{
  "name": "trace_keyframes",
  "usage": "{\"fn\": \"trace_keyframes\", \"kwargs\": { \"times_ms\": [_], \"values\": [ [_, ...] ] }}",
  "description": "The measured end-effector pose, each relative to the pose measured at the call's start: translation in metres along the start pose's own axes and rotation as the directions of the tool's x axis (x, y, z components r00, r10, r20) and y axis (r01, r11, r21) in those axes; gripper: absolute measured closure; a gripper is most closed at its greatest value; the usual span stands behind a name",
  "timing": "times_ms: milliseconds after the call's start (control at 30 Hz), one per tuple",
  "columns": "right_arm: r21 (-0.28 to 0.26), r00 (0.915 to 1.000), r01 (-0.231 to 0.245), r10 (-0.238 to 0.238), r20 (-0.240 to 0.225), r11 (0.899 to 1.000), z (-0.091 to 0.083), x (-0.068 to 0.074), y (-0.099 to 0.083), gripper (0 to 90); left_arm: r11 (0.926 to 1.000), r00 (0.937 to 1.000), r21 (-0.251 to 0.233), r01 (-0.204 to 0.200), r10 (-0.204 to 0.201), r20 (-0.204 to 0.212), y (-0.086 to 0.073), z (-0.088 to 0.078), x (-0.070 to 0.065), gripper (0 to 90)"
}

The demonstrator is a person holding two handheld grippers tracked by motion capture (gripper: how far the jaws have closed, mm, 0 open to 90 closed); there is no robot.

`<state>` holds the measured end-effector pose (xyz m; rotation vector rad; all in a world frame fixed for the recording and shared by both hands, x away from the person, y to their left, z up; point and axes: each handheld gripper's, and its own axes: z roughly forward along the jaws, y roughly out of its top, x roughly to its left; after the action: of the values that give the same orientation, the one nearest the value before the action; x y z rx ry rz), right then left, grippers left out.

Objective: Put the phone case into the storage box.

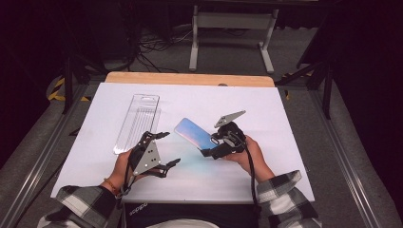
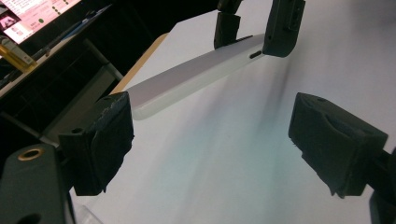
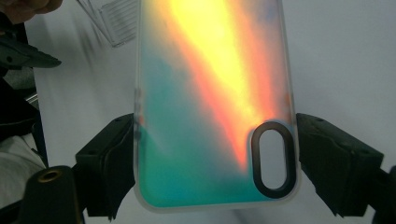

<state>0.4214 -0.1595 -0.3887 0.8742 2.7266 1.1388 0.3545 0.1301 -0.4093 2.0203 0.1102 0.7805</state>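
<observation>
From the high view, the right gripper pinches the iridescent phone case by its end, lifted off the white table, probably headed for the clear plastic package. In the left gripper view its jaws gape wide and empty, case ahead. The right gripper view shows pads squeezing both edges near the camera cutout. No readable branding.

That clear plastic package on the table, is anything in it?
Looks empty: the clear package lies flat on the white sheet, while the phone case is gripped by the right gripper.
</observation>
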Motion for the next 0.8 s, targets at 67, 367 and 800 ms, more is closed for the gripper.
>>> {"fn": "trace_keyframes", "kwargs": {
  "times_ms": [67,367,800],
  "values": [
    [0.007,1.0,0.005,-0.005,-0.003,1.0,0.002,0.001,0.0,17.8,1.0,1.0,0.0,-0.006,0.006,0.0,0.0,0.0,0.0,14.8],
    [0.028,1.0,0.008,-0.007,-0.004,1.0,0.007,0.005,0.001,17.8,0.9989,0.9987,0.011,-0.046,0.046,-0.021,0.003,0.004,-0.004,16.4],
    [0.041,0.9998,-0.017,0.017,-0.009,0.999,0.012,0.005,0.003,17.8,0.9928,0.9909,0.047,-0.11,0.113,-0.073,0.002,0.007,-0.009,21.6]
  ]
}}
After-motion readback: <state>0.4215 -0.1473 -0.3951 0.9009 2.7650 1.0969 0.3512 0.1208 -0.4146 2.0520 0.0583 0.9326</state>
